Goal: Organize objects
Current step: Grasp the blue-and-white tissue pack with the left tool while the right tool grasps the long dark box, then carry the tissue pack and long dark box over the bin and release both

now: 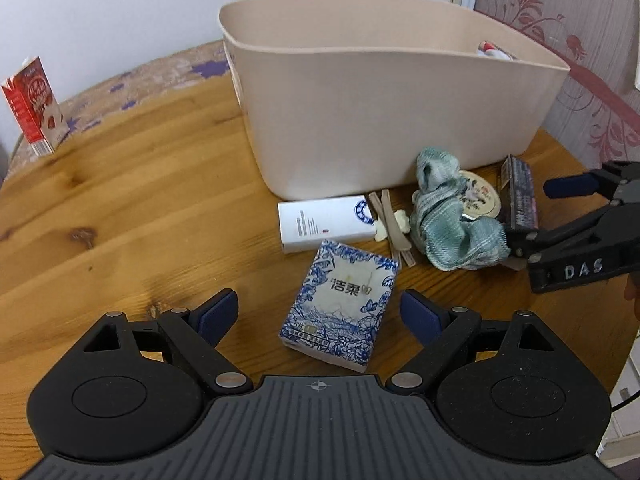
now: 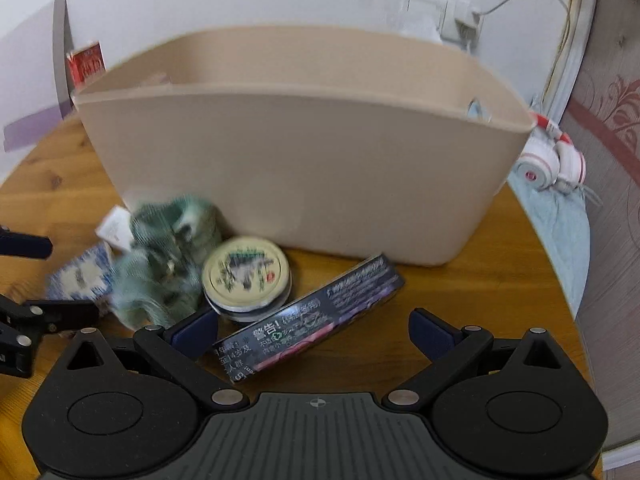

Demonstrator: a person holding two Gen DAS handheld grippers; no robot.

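A beige plastic bin stands on the round wooden table; it also shows in the right wrist view. In front of it lie a blue-and-white tissue pack, a white box, a green cloth, a round tin and a dark flat box. My left gripper is open, its fingers on either side of the tissue pack. My right gripper is open around the dark box's near end.
A red-and-white carton stands at the table's far left edge. A beige hair clip lies beside the white box. White-and-red headphones on a blue cloth lie right of the bin. A wall stands close behind.
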